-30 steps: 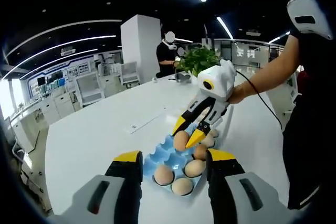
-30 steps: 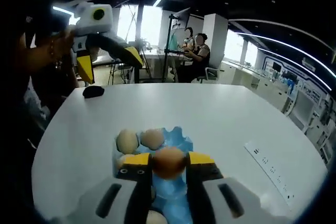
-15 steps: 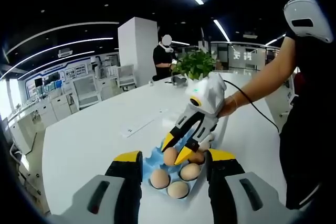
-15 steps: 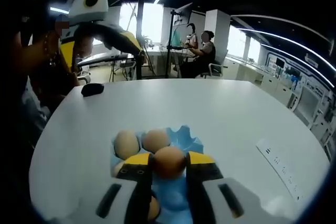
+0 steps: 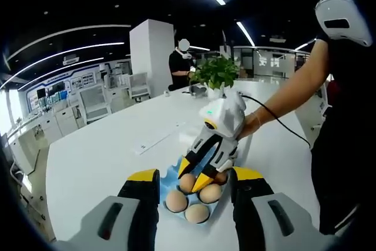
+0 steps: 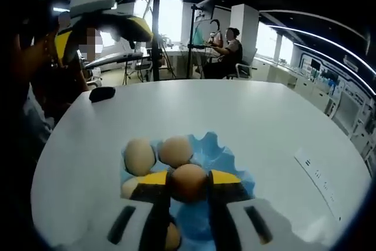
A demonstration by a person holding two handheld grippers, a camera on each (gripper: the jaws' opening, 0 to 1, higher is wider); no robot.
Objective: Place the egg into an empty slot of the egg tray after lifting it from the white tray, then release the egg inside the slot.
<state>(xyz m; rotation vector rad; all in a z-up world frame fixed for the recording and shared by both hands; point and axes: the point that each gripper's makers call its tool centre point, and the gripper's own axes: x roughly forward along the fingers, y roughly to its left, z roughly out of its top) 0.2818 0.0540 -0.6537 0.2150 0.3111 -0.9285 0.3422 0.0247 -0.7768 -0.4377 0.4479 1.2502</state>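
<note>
Right gripper (image 6: pixel 188 183): yellow-tipped jaws pinch a brown egg (image 6: pixel 188 181) between them, held low over the blue egg tray (image 6: pixel 226 157). In the left gripper view the same gripper (image 5: pixel 197 174) comes in from the right, tips down at the tray (image 5: pixel 176 171), a hand (image 5: pixel 249 126) behind it.

Tray sits on the white counter (image 6: pixel 247 116). Two eggs (image 6: pixel 139 156) (image 6: pixel 176 150) lie in slots just beyond the held egg; more eggs partly hidden beside and under the jaws. Left gripper view shows three more eggs (image 5: pixel 176 200) in the near slots.

Left gripper (image 5: pixel 194 183): jaws spread wide, nothing between them, near the tray's close edge.

Potted plant (image 5: pixel 216 73) far across the counter; a dark object (image 6: pixel 103 93) near its left edge; a white strip (image 6: pixel 316 174) at right.
</note>
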